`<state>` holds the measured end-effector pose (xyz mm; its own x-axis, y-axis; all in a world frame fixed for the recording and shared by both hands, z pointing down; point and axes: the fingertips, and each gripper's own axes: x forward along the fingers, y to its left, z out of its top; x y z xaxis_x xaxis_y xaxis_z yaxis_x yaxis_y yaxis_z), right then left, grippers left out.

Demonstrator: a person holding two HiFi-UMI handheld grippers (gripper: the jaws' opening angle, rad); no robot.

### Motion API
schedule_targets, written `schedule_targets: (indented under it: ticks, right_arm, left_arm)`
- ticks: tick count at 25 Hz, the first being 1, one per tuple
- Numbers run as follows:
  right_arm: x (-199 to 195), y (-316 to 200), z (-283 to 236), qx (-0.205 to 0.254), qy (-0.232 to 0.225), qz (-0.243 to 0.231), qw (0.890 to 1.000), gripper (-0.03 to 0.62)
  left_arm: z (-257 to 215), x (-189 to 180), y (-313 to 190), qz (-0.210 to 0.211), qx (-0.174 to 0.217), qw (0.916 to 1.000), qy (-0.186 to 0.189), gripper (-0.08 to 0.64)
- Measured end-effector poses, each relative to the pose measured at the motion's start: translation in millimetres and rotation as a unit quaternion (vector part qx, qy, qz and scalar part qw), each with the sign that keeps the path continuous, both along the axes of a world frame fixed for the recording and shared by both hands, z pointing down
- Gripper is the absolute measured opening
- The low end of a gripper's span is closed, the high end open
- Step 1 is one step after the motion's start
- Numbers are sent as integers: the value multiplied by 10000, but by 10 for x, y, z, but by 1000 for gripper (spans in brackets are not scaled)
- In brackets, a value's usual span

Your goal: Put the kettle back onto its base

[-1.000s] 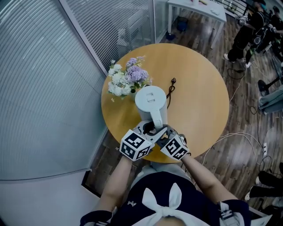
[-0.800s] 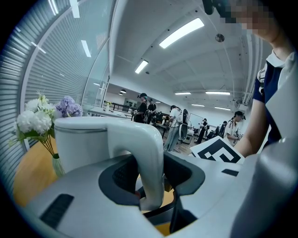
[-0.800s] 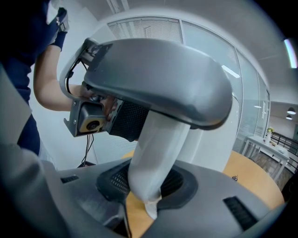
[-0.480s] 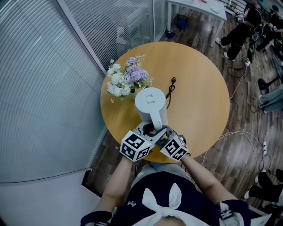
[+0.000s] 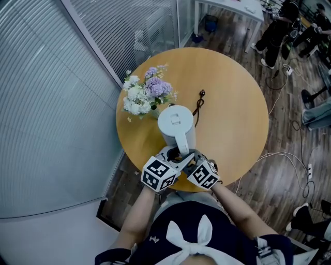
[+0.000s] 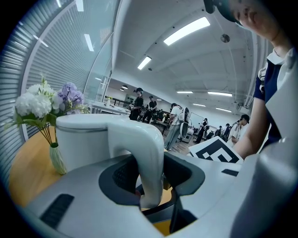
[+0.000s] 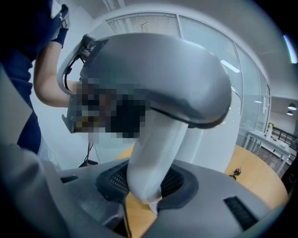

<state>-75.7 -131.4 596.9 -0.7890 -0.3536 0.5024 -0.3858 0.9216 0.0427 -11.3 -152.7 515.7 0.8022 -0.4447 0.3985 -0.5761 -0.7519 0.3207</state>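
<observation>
Kettle (image 5: pixel 176 124) is seemingly already set down just ahead, base not made out underneath, handle (image 6: pixel 139 139) loosely straddled by the wide left gripper (image 6: pixel 151 176) and touched by the opening right gripper (image 7: pixel 146 181), so only letting go is reckoned left.

The setting is an open-plan office or lab floor. A round wooden table (image 5: pixel 232 103) stands against floor-to-ceiling glass partitions (image 5: pixel 134 26) lined with horizontal blinds, on wood-plank flooring (image 5: pixel 289 129) where loose cables (image 5: pixel 292 160) trail. A white desk (image 5: pixel 243 8) sits near the table's far edge. The left gripper view shows a long room under ceiling strip lights (image 6: pixel 188 30), with several people (image 6: pixel 139 100) standing among desks and chairs.
</observation>
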Motion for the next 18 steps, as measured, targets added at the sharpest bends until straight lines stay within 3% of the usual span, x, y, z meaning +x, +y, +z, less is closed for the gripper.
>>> schedule_targets:
  ticks: [18]
  right_arm:
    - [-7,38,103,75,122,60,9999,129]
  left_arm:
    - [80,15,87,102,35,9999,-82,169]
